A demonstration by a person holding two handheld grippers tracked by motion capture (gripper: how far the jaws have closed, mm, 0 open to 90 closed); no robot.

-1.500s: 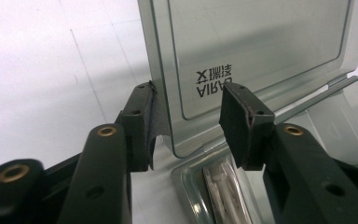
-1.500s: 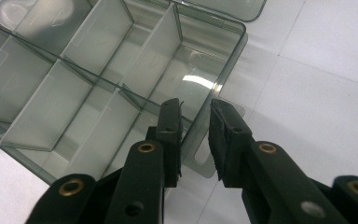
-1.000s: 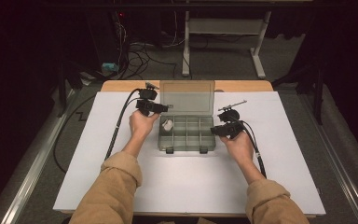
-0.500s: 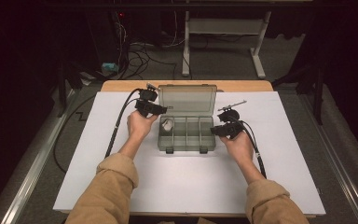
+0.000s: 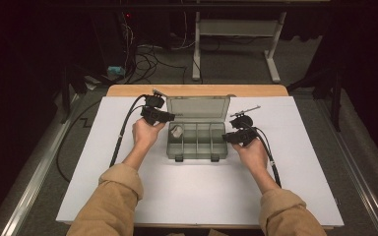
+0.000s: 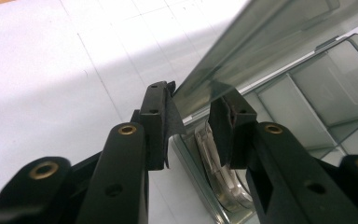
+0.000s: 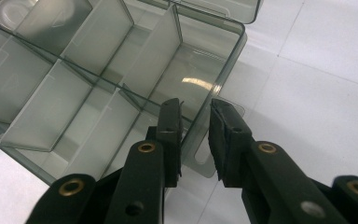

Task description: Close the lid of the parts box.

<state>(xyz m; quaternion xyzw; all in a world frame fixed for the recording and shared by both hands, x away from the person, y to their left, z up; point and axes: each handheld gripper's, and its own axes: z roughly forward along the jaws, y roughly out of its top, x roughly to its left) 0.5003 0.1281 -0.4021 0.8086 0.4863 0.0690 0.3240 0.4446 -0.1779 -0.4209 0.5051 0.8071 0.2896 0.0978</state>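
Observation:
A clear grey compartment box (image 5: pixel 197 147) sits mid-table with its lid (image 5: pixel 197 108) raised. My left gripper (image 5: pixel 170 117) is at the lid's left end. In the left gripper view its jaws (image 6: pixel 191 107) have just been closing and now pinch the lid's corner edge (image 6: pixel 261 42). My right gripper (image 5: pixel 225 137) is at the box's right side, and its jaws (image 7: pixel 196 116) clamp the right wall of the box (image 7: pixel 51 107) by the tab. A pale round item (image 5: pixel 176 132) lies in the far left compartment, below the left jaws (image 6: pixel 214 163).
The box rests on a white sheet (image 5: pixel 202 196) over a wooden table whose far edge (image 5: pixel 197 90) shows. Black cables (image 5: pixel 123 132) trail from both grippers across the sheet. Beyond the table are floor cables and a metal desk frame (image 5: pixel 236 29).
The lid looks shorter in the high view now, having swung on its hinge with my left gripper at its corner. The box and the right hand have stayed still.

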